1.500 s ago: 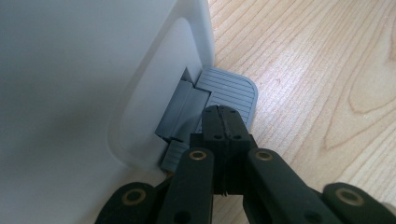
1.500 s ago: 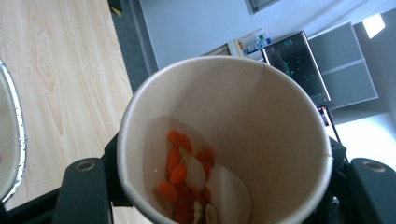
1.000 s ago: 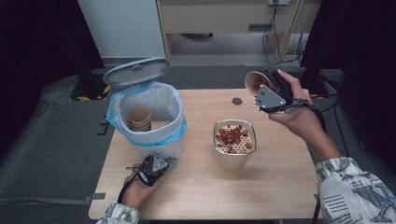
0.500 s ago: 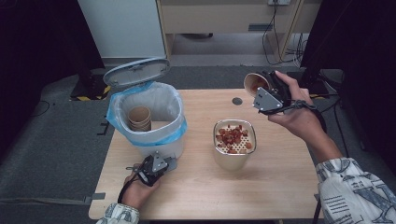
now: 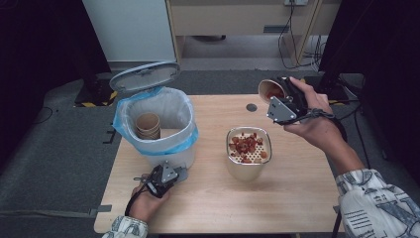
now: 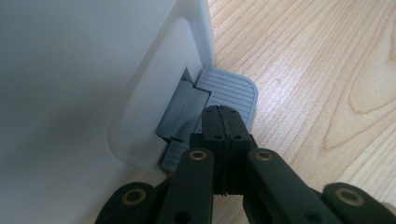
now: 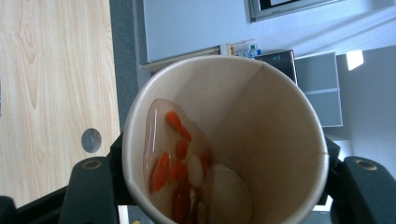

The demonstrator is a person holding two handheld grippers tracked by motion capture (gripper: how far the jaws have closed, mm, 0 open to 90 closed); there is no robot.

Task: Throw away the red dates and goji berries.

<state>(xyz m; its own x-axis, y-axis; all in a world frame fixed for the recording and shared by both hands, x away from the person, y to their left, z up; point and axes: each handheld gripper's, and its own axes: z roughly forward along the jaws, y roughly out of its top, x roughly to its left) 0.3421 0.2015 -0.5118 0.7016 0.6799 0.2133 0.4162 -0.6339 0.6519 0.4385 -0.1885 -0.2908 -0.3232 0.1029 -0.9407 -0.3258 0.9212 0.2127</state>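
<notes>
Right gripper [image 7: 219,186] fingers clasp a tilted paper cup [image 7: 224,140]; left gripper [image 6: 223,122] fingers closed, seemingly on a ribbed pedal [image 6: 231,91].

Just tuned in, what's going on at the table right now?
The right gripper holds a tilted paper cup with liquid and red bits, up beside the strainer cup. The left gripper, jaws shut, presses the grey pedal of the white bin, whose lid stands open; paper cups sit stacked inside.

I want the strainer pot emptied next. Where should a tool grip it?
Grip the strainer pot by its upper side wall, coming level from the right side. Its top is covered by a perforated insert full of red bits, and the bin stands at its left.
</notes>
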